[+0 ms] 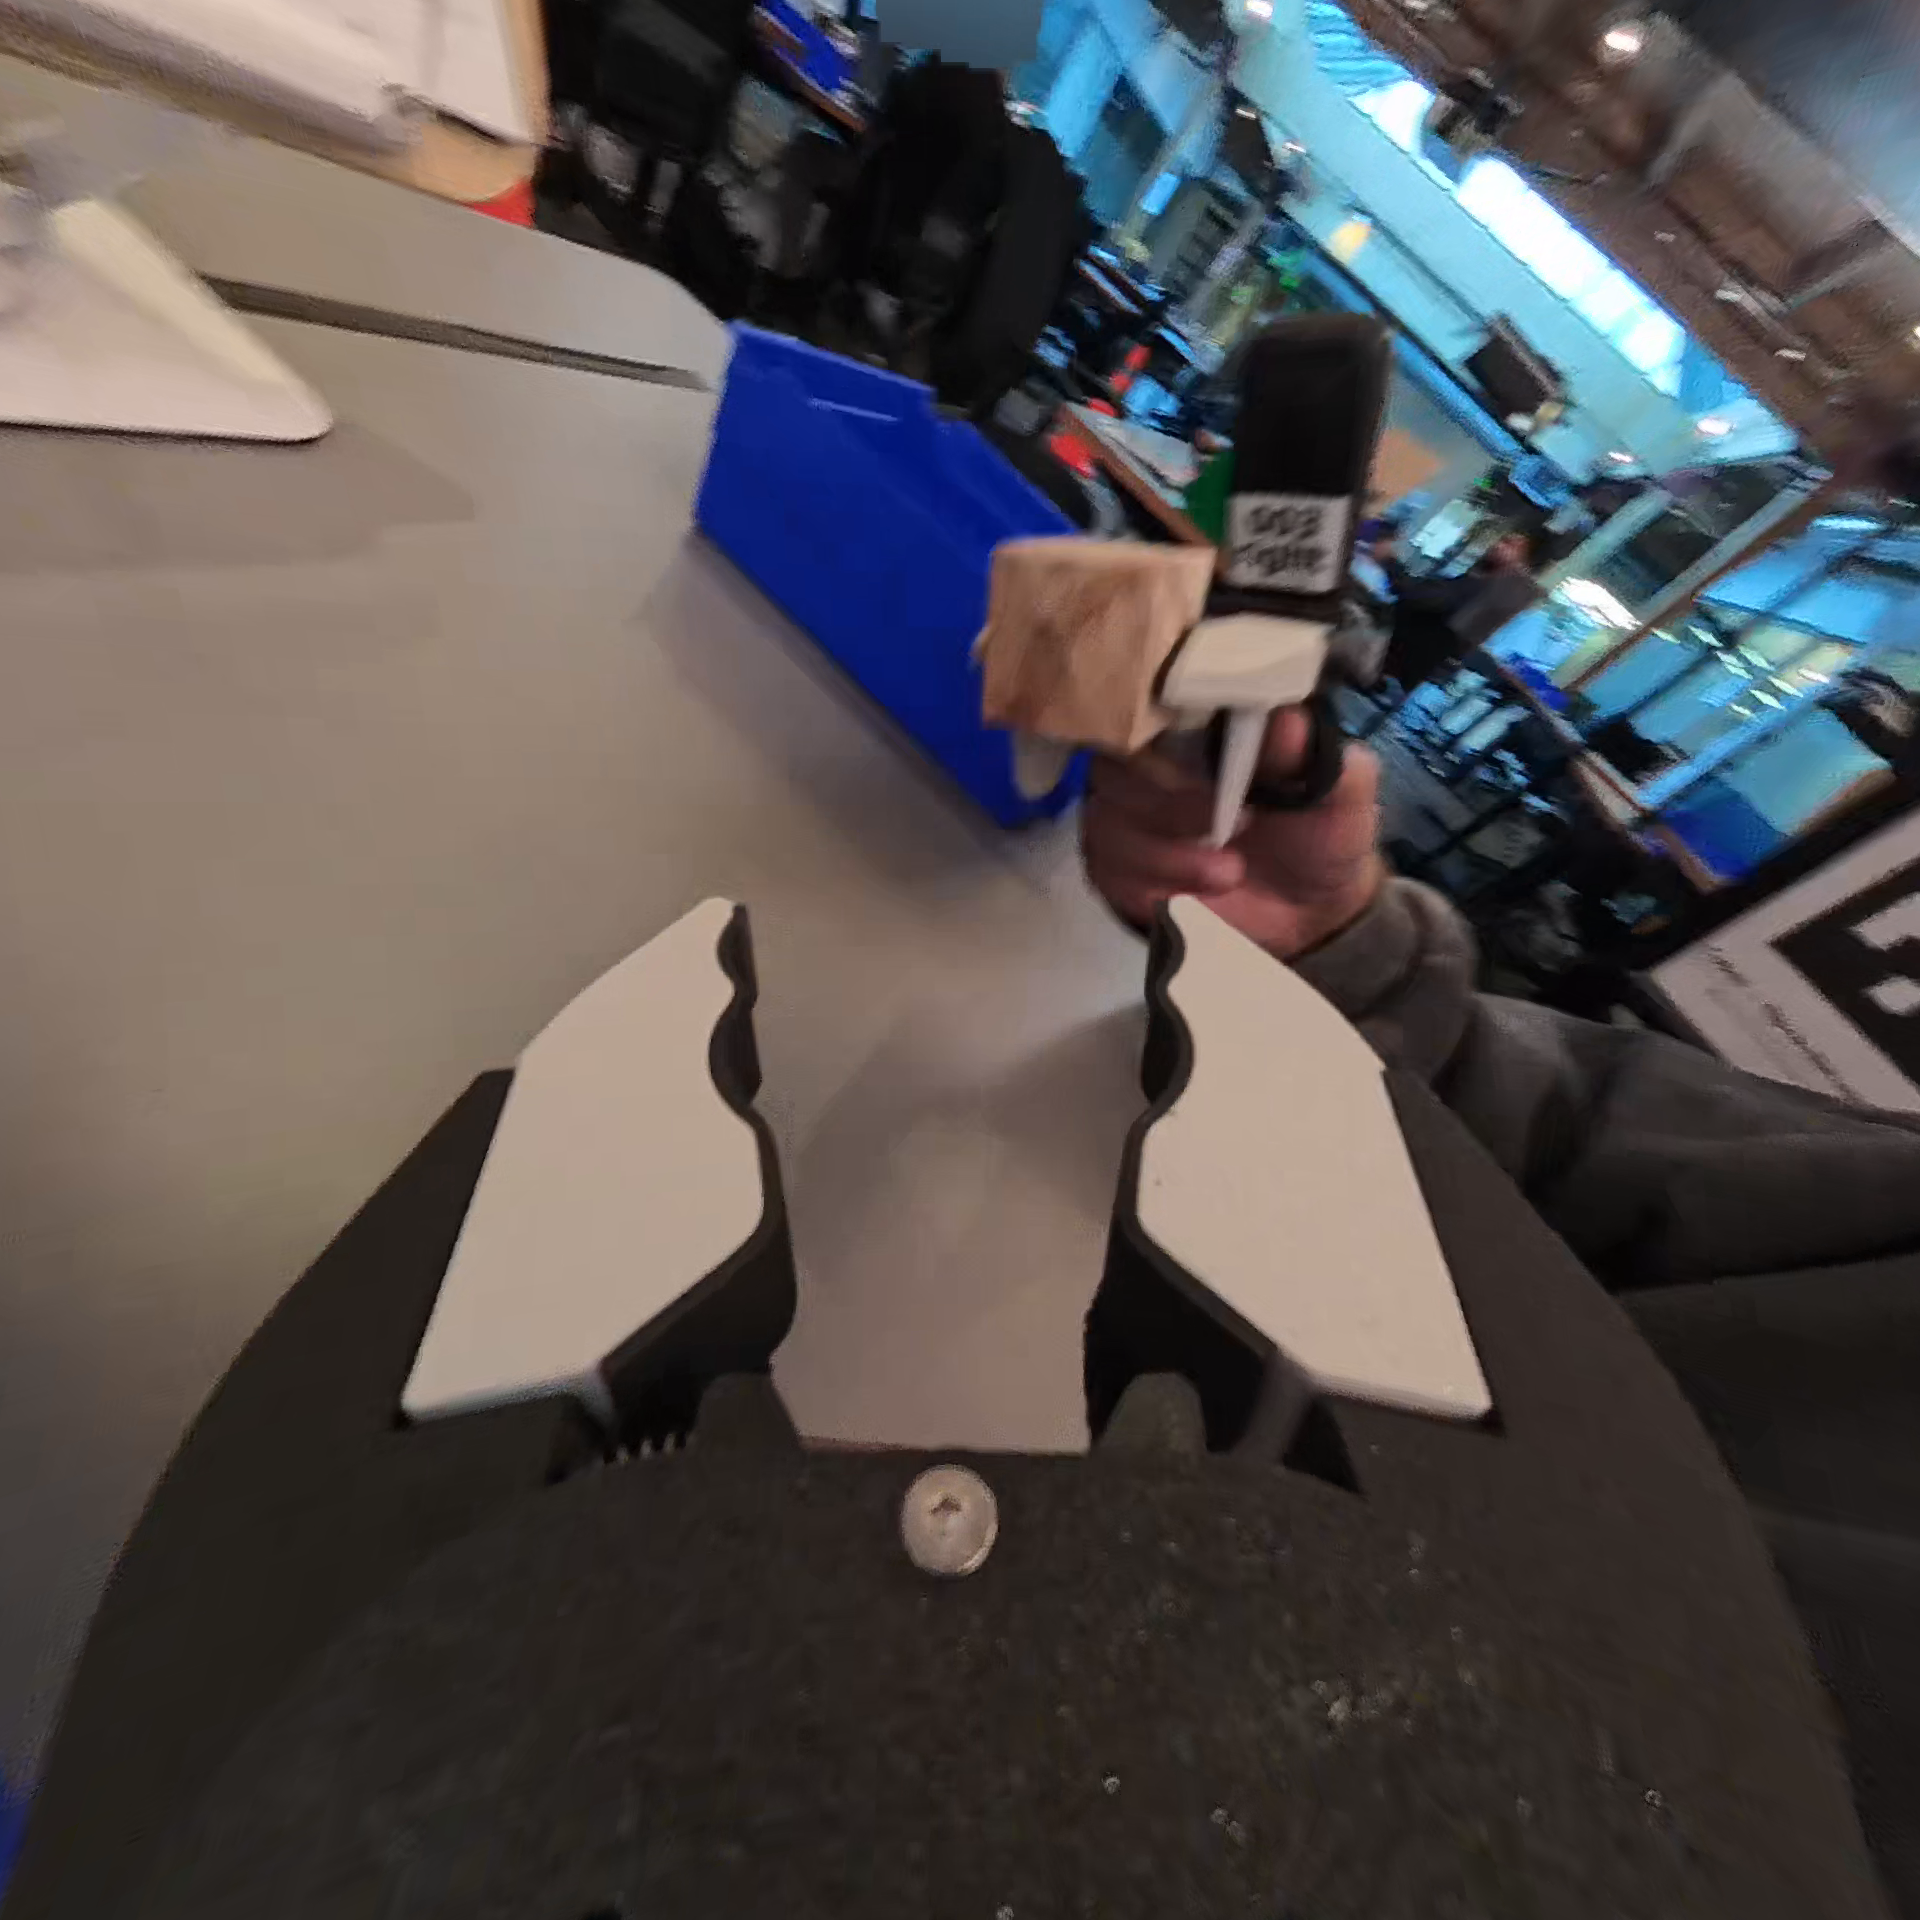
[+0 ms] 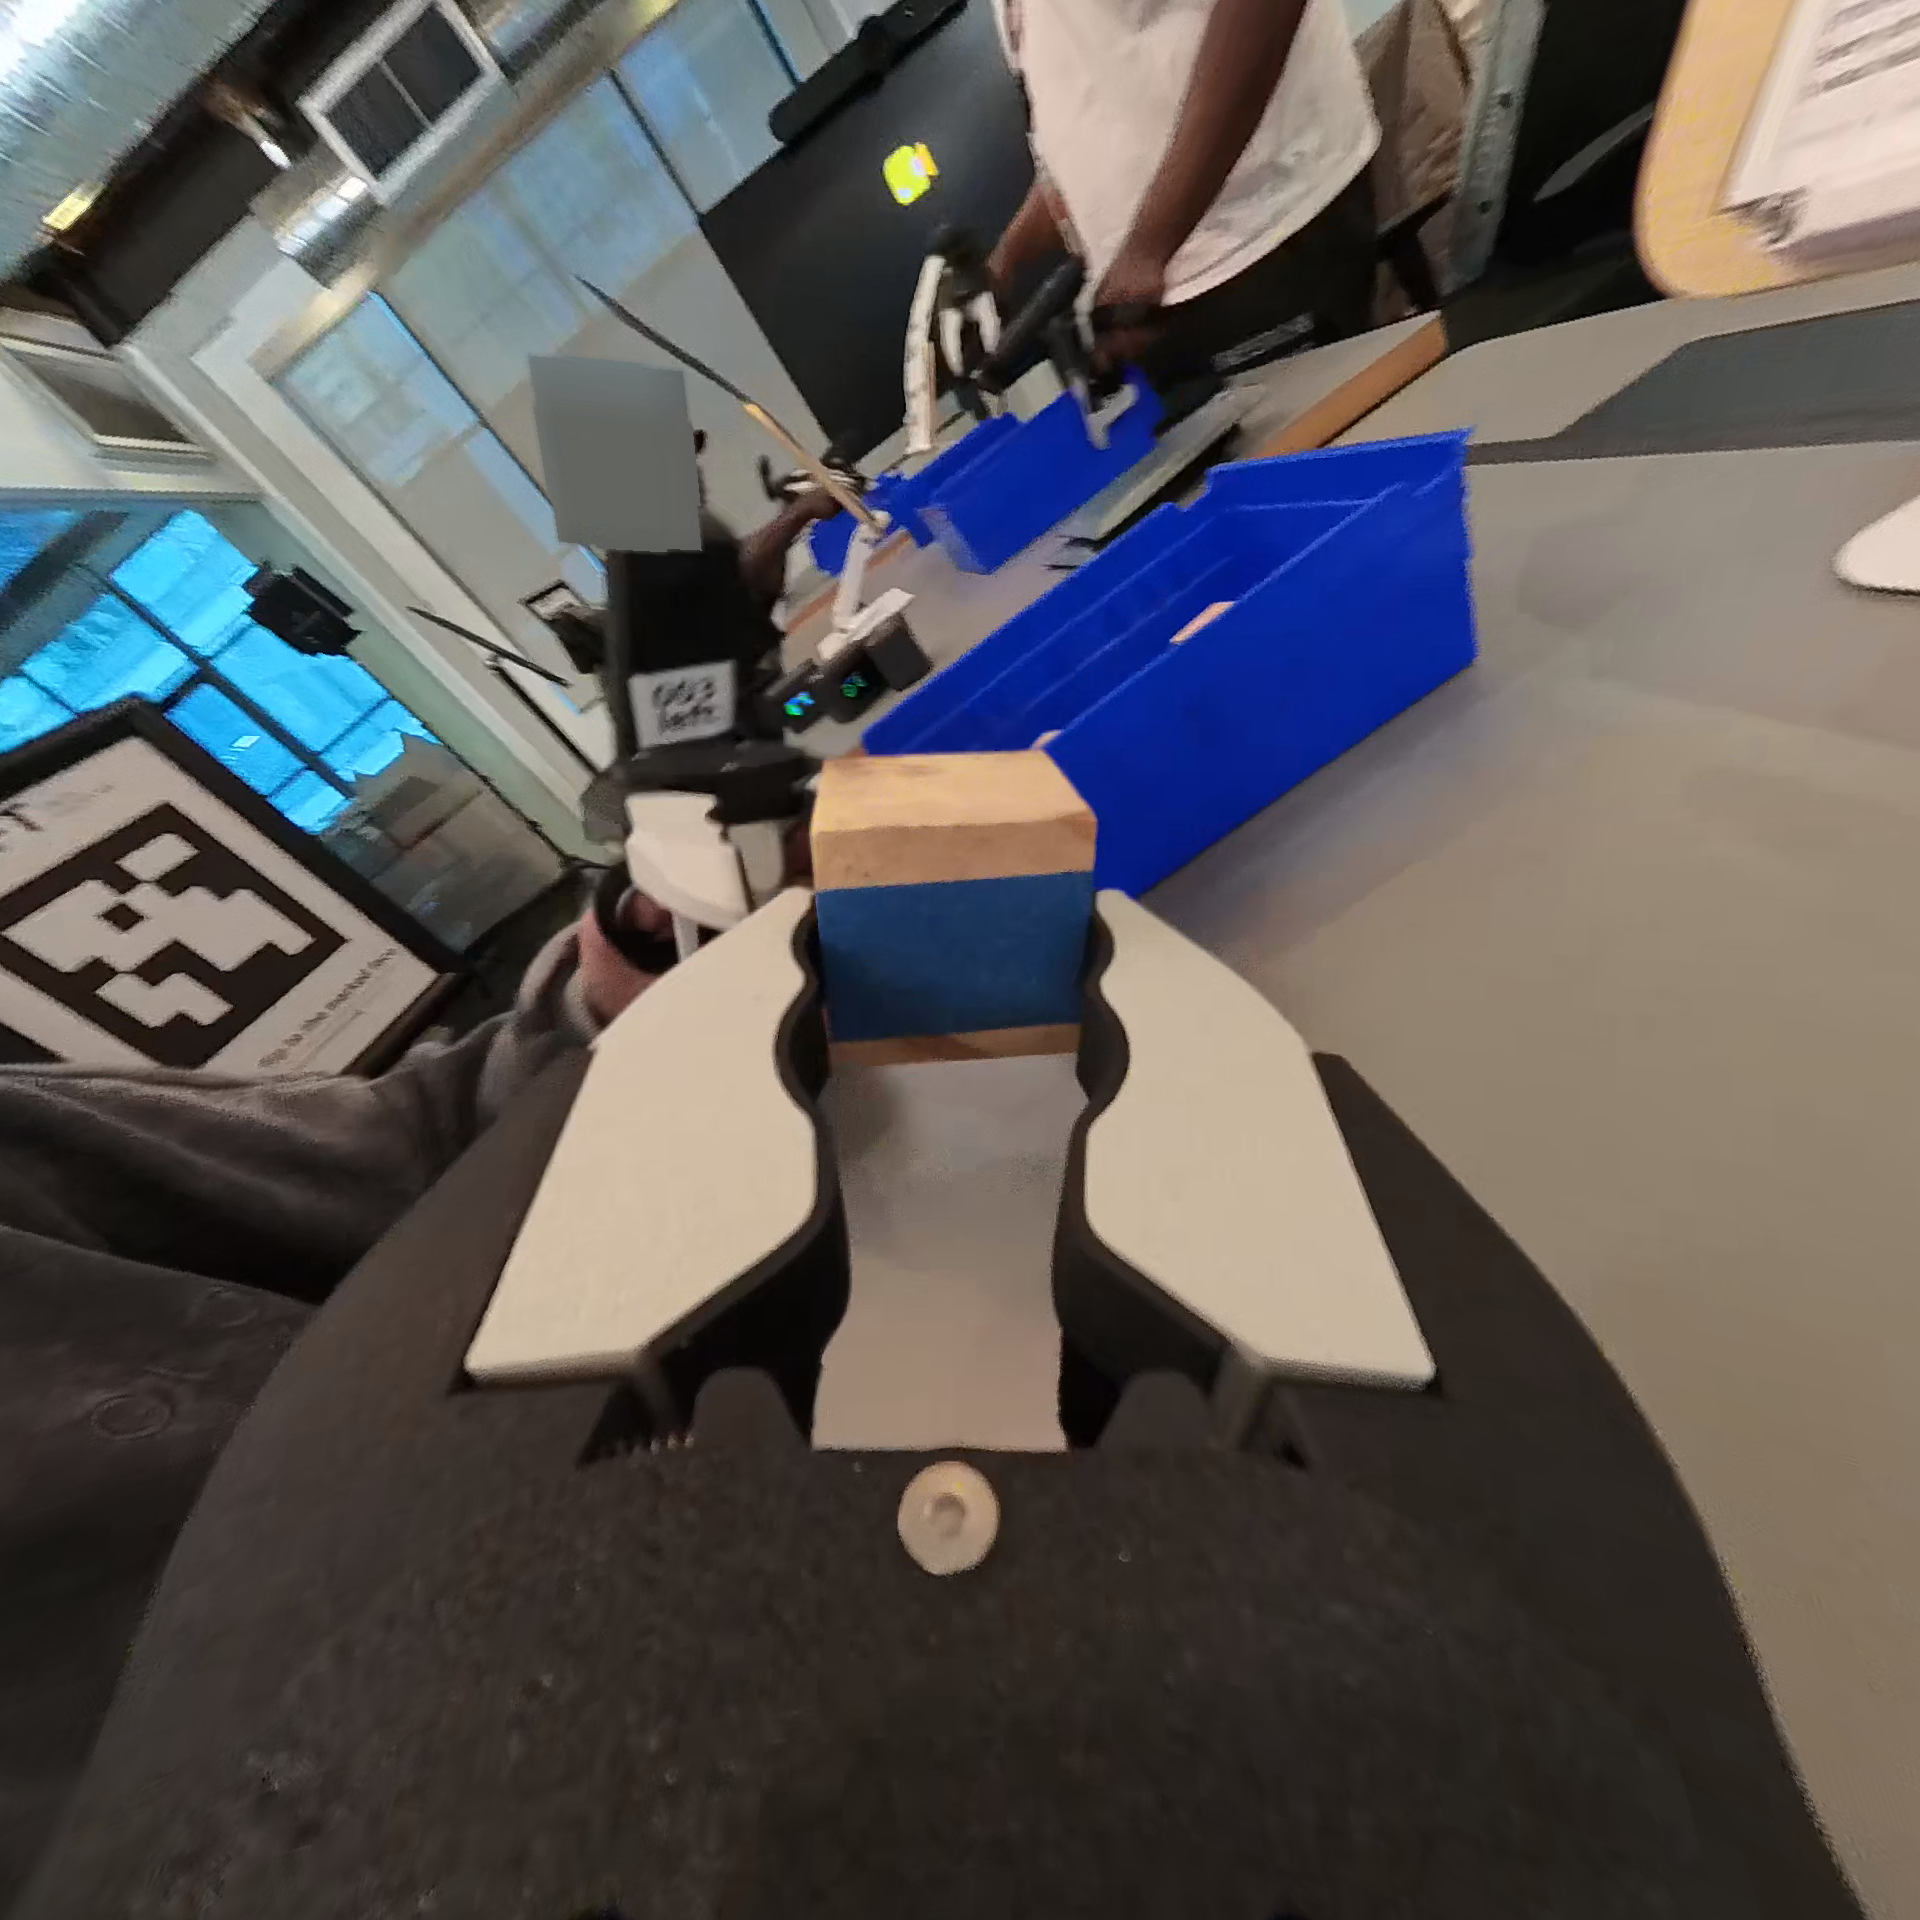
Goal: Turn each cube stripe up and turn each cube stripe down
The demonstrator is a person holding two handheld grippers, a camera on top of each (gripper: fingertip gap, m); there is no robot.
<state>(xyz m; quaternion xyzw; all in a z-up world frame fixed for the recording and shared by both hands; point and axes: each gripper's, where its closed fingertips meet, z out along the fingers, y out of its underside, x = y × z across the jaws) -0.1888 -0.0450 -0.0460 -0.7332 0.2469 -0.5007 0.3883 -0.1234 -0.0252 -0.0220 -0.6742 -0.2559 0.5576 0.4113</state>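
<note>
Left tool (image 1: pixel 945 935) hangs released over the bare counter (image 1: pixel 364 779), while across from it the right tool grips the cube (image 1: pixel 1091 655) in the air near the blue bin (image 1: pixel 862 561); motion blur hides any stripe here. Right tool (image 2: pixel 954 935) is clenched on that cube, blue stripe facing the camera, so rolling the wrist before setting it down should probably turn the stripe up; another cube (image 2: pixel 1205 618) in the bin is mostly hidden.

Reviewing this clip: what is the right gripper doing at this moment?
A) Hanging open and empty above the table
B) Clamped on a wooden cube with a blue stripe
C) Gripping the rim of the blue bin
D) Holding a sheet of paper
B: in the right wrist view the right gripper has its fingers closed against both sides of the wooden cube, whose blue stripe faces the camera.
</note>
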